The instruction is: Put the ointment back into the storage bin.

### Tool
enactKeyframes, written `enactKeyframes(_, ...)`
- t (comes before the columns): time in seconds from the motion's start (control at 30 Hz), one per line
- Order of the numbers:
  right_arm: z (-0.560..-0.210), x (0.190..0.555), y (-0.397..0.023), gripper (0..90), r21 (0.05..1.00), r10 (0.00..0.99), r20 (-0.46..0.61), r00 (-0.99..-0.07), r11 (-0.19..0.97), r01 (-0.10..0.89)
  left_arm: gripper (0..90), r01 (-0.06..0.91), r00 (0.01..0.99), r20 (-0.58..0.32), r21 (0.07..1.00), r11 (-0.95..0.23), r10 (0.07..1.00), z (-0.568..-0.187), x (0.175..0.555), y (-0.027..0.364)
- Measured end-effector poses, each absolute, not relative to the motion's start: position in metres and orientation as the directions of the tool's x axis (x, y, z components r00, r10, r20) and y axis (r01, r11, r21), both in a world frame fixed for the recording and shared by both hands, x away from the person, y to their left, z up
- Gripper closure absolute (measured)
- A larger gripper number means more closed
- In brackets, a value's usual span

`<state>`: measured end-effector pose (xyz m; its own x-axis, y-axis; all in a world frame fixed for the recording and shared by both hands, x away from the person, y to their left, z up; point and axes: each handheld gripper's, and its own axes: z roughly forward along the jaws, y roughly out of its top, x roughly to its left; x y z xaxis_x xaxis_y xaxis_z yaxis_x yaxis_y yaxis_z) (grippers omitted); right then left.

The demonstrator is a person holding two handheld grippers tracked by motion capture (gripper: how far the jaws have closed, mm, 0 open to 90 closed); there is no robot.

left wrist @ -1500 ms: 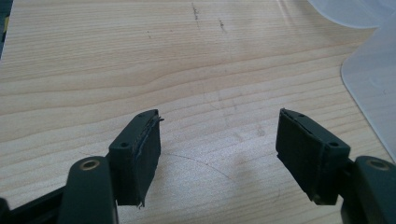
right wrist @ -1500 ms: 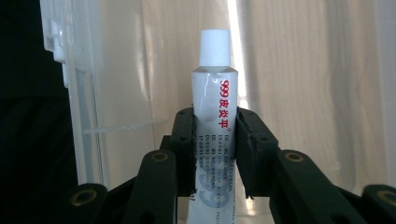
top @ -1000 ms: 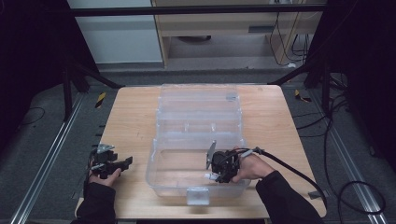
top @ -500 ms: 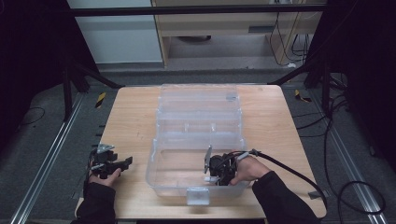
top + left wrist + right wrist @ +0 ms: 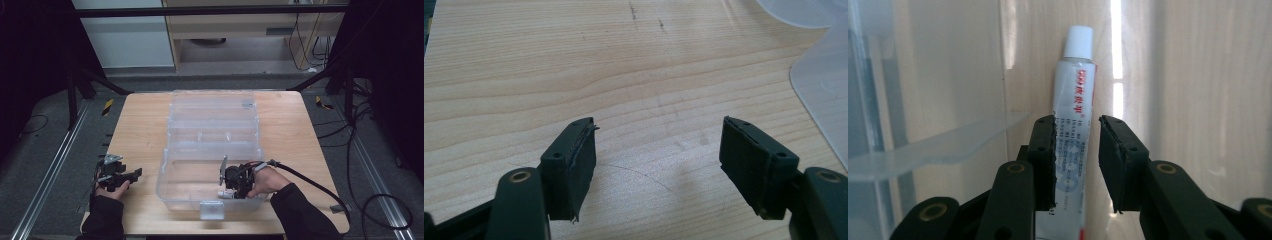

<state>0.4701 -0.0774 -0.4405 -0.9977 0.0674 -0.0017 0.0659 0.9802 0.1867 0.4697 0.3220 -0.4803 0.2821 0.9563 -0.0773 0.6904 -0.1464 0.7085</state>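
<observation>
One clear plastic box (image 5: 212,150) stands in the middle of the worktop (image 5: 145,125), its lid thrown back toward the far edge; the walls are thin, glossy and see-through, with rounded corners and a single frosted latch tab (image 5: 211,210) at the near wall. The worktop is one pale slab of wood with long, straight grain and a few faint scratches.

There are two tools, both black with flat, rectangular rubber-faced pads on pivoted arms. The right tool (image 5: 226,186) is held down inside the near part of the box; in the right gripper view one tube (image 5: 1074,125) lies between its jaws — a slim, smooth white tube with a white screw cap (image 5: 1078,42), red and dark print along its side, cap pointing away from the tool. The jaws have just been opening a little; the left pad sits against the tube's edge while a narrow gap shows at the right pad, so the tube lies on the floor of the box rather than being clamped. A clear shelf edge (image 5: 933,145) of the box crosses at the left of that view.

The left tool (image 5: 132,174) rests at the near left of the worktop, well apart from the box; its jaws stand wide with nothing between them — bare wood below.
</observation>
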Motion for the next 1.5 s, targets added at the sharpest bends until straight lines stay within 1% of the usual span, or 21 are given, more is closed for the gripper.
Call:
enactKeyframes(0.17, -0.428, 0.470, -0.086, 65.3, 0.250, 0.105, -0.035, -0.994, 0.964, 0.094, 30.7, 0.690, 0.280, -0.079, 0.710, -0.143, 0.957, -0.480, 0.470, 0.323)
enactKeyframes(0.2, -0.419, 0.470, -0.092, 63.4, 0.298, 0.140, -0.057, -0.989, 0.947, 0.117, 30.7, 0.690, 0.280, -0.079, 0.710, -0.143, 0.957, -0.480, 0.470, 0.322)
enactKeyframes(0.27, -0.417, 0.469, -0.093, 63.4, 0.312, 0.150, -0.061, -0.987, 0.942, 0.124, 30.7, 0.690, 0.280, -0.079, 0.710, -0.143, 0.957, -0.480, 0.469, 0.322)
enactKeyframes(0.33, -0.404, 0.467, -0.105, 61.2, 0.396, 0.224, -0.075, -0.972, 0.901, 0.177, 30.7, 0.690, 0.280, -0.078, 0.709, -0.144, 0.957, -0.480, 0.469, 0.322)
enactKeyframes(0.37, -0.404, 0.467, -0.105, 61.2, 0.396, 0.224, -0.075, -0.972, 0.901, 0.177, 30.7, 0.690, 0.280, -0.078, 0.709, -0.144, 0.957, -0.480, 0.469, 0.322)
enactKeyframes(0.43, -0.393, 0.464, -0.118, 61.1, 0.473, 0.276, -0.093, -0.957, 0.858, 0.201, 30.6, 0.691, 0.280, -0.077, 0.709, -0.145, 0.957, -0.480, 0.469, 0.322)
enactKeyframes(0.5, -0.390, 0.463, -0.122, 60.9, 0.494, 0.292, -0.093, -0.952, 0.844, 0.211, 30.7, 0.690, 0.280, -0.077, 0.709, -0.145, 0.957, -0.480, 0.469, 0.322)
enactKeyframes(0.53, -0.385, 0.461, -0.130, 60.0, 0.539, 0.333, -0.096, -0.938, 0.810, 0.232, 30.7, 0.690, 0.280, -0.077, 0.709, -0.145, 0.957, -0.479, 0.469, 0.322)
enactKeyframes(0.6, -0.383, 0.460, -0.132, 59.2, 0.555, 0.349, -0.098, -0.932, 0.797, 0.240, 30.7, 0.691, 0.279, -0.078, 0.709, -0.144, 0.957, -0.479, 0.469, 0.322)
enactKeyframes(0.67, -0.379, 0.458, -0.141, 58.0, 0.598, 0.401, -0.106, -0.910, 0.757, 0.264, 30.7, 0.691, 0.280, -0.077, 0.708, -0.145, 0.957, -0.479, 0.469, 0.322)
enactKeyframes(0.7, -0.378, 0.457, -0.145, 55.4, 0.618, 0.424, -0.107, -0.899, 0.737, 0.273, 30.9, 0.691, 0.281, -0.079, 0.709, -0.145, 0.956, -0.479, 0.469, 0.322)
enactKeyframes(0.73, -0.375, 0.456, -0.152, 49.1, 0.663, 0.473, -0.116, -0.873, 0.692, 0.286, 32.0, 0.690, 0.283, -0.081, 0.710, -0.145, 0.956, -0.479, 0.469, 0.322)
enactKeyframes(0.77, -0.375, 0.456, -0.152, 49.1, 0.663, 0.473, -0.116, -0.873, 0.692, 0.286, 33.3, 0.690, 0.283, -0.081, 0.710, -0.145, 0.956, -0.479, 0.469, 0.322)
enactKeyframes(0.87, -0.372, 0.453, -0.165, 47.4, 0.717, 0.538, -0.108, -0.836, 0.625, 0.310, 35.9, 0.691, 0.296, -0.087, 0.708, -0.150, 0.951, -0.479, 0.469, 0.321)
enactKeyframes(0.97, -0.370, 0.449, -0.176, 43.6, 0.757, 0.576, -0.103, -0.811, 0.574, 0.312, 38.7, 0.693, 0.300, -0.092, 0.705, -0.150, 0.949, -0.479, 0.469, 0.321)
enactKeyframes(1.07, -0.369, 0.445, -0.187, 37.7, 0.782, 0.614, -0.097, -0.784, 0.534, 0.321, 40.8, 0.694, 0.300, -0.096, 0.704, -0.149, 0.949, -0.479, 0.469, 0.321)
enactKeyframes(1.1, -0.370, 0.443, -0.195, 34.3, 0.799, 0.644, -0.086, -0.760, 0.500, 0.333, 41.3, 0.694, 0.299, -0.096, 0.705, -0.147, 0.949, -0.479, 0.469, 0.321)
enactKeyframes(1.13, -0.370, 0.443, -0.195, 34.3, 0.799, 0.644, -0.086, -0.760, 0.500, 0.333, 41.7, 0.694, 0.299, -0.096, 0.705, -0.147, 0.949, -0.479, 0.469, 0.321)
enactKeyframes(1.33, -0.376, 0.441, -0.218, 27.0, 0.829, 0.722, -0.043, -0.691, 0.411, 0.378, 41.8, 0.693, 0.300, -0.092, 0.705, -0.150, 0.949, -0.479, 0.468, 0.320)
enactKeyframes(1.43, -0.385, 0.442, -0.231, 22.7, 0.837, 0.758, -0.016, -0.652, 0.366, 0.406, 39.5, 0.692, 0.296, -0.086, 0.706, -0.151, 0.951, -0.479, 0.468, 0.320)
enactKeyframes(1.5, -0.387, 0.442, -0.233, 22.0, 0.839, 0.766, -0.010, -0.643, 0.356, 0.411, 38.8, 0.689, 0.292, -0.079, 0.708, -0.153, 0.953, -0.479, 0.468, 0.321)
